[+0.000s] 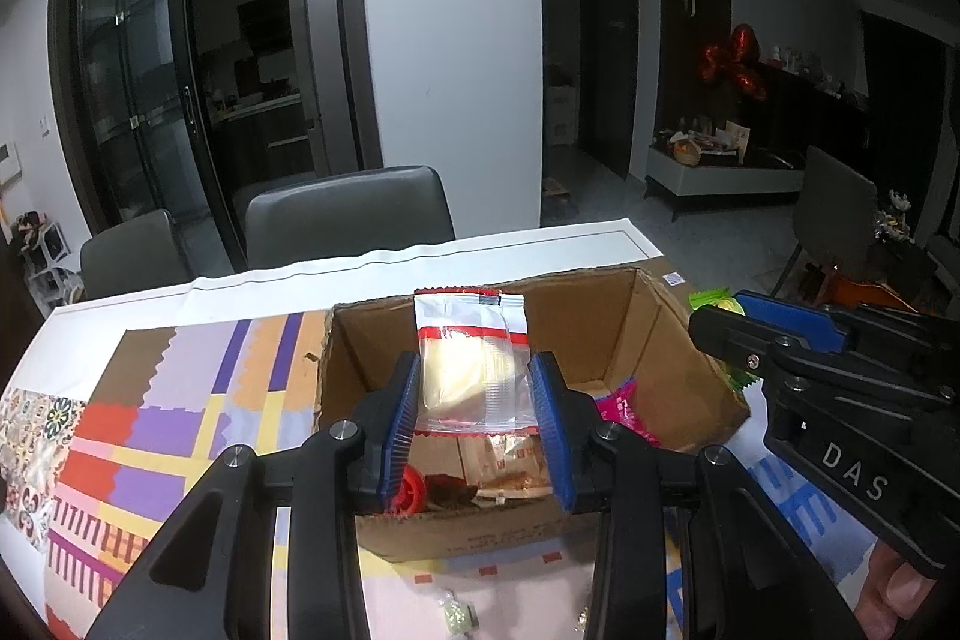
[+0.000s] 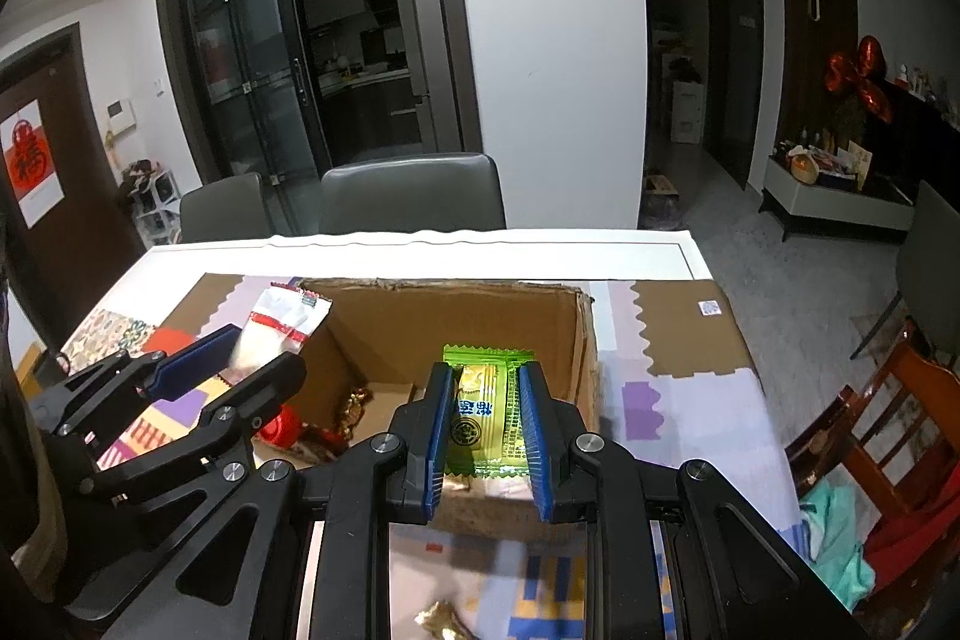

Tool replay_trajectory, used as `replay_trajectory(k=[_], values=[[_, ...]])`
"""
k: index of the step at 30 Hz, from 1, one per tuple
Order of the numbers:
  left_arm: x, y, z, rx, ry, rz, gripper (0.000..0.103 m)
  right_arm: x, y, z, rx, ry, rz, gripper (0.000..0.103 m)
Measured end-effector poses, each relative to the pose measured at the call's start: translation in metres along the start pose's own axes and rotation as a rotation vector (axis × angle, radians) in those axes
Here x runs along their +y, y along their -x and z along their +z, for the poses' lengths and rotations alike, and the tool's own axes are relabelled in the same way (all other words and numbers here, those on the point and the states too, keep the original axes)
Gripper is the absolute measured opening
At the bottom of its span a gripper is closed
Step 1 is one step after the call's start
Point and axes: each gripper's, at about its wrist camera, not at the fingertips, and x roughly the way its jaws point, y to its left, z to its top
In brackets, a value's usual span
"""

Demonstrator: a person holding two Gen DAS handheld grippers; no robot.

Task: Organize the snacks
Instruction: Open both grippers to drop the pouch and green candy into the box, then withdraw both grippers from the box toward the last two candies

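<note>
My left gripper (image 1: 474, 412) clamps a clear red-trimmed snack packet (image 1: 471, 364); my right gripper (image 2: 486, 424) clamps a green candy packet (image 2: 487, 415). Beneath both, the cardboard box (image 1: 600, 316) holds a pink wrapper (image 1: 624, 406) and other snacks.

The matt brown cardboard box (image 1: 672, 340) has rough torn edges, the clear-and-white snack packet (image 1: 471, 364) and green candy wrapper (image 2: 489, 412) are glossy plastic film, each black plastic tool has ribbed blue pads (image 1: 402, 430), and a printed cloth (image 1: 150, 430) covers the counter.

dim indoor light | strong fisheye bending, black corners | bottom edge blurred
</note>
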Motion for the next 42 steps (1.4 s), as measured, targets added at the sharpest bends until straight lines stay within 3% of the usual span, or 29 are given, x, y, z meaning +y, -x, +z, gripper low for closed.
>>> replay_trajectory(k=[10, 12, 13, 22, 28, 34, 42], values=[[0.005, -0.02, -0.001, 0.025, 0.016, -0.007, 0.039, 0.0, -0.024, 0.004, 0.021, 0.002, 0.001, 0.024], [0.004, -0.021, -0.001, 0.022, 0.01, 0.006, 0.043, 0.001, -0.027, 0.004, 0.026, 0.008, -0.007, 0.024], [0.005, -0.02, -0.001, 0.018, 0.01, 0.012, 0.05, 0.002, -0.028, 0.003, 0.025, 0.017, -0.016, 0.025], [0.012, -0.013, -0.003, -0.003, 0.013, 0.077, 0.065, 0.001, -0.023, 0.0, -0.011, 0.014, -0.065, 0.064], [0.018, -0.001, -0.005, -0.018, 0.03, 0.106, 0.079, 0.0, -0.014, 0.0, -0.035, 0.0, -0.081, 0.078], [0.019, 0.012, -0.005, -0.03, 0.028, 0.126, 0.079, 0.002, -0.002, 0.0, -0.058, -0.011, -0.094, 0.081], [0.023, 0.033, -0.005, -0.056, 0.044, 0.148, 0.088, 0.002, 0.014, -0.001, -0.076, -0.019, -0.098, 0.082]])
